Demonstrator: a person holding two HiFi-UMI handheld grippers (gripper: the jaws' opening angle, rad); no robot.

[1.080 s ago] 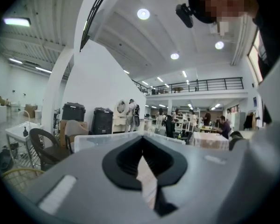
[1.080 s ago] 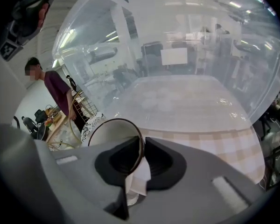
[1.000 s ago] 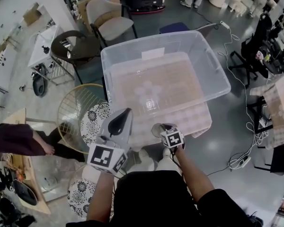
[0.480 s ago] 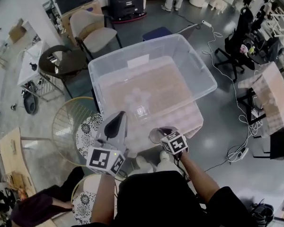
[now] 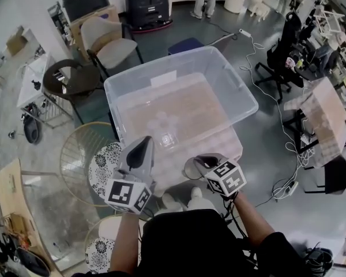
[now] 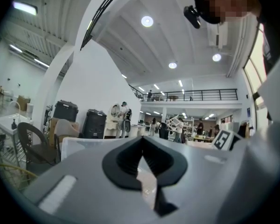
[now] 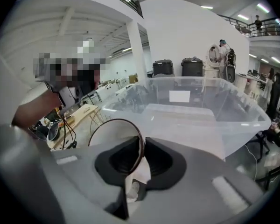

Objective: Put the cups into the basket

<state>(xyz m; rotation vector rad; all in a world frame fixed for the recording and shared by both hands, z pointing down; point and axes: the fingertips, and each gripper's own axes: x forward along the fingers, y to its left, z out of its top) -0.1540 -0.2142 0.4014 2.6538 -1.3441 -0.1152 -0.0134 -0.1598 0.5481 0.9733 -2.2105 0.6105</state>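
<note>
A: Ok, R gripper (image 7: 141, 146): jaws nipped on the cup (image 7: 113, 139) at its rim, wall between the pads.
B: Cup vs the basket (image 5: 242, 94)?
A: Just short of the basket's near wall, not over it yet. Clear plastic w/ dark rim, prob. v. light. Wall looks thin, so a hard squeeze could buckle it. Smooth too, so it might slip. Rim's likely the stiffest bit, good place to hold.
B: L gripper (image 6: 141, 141)?
A: Jaws pressed together, nothing in them. It's also at the basket's near side, beside the cup.
</note>
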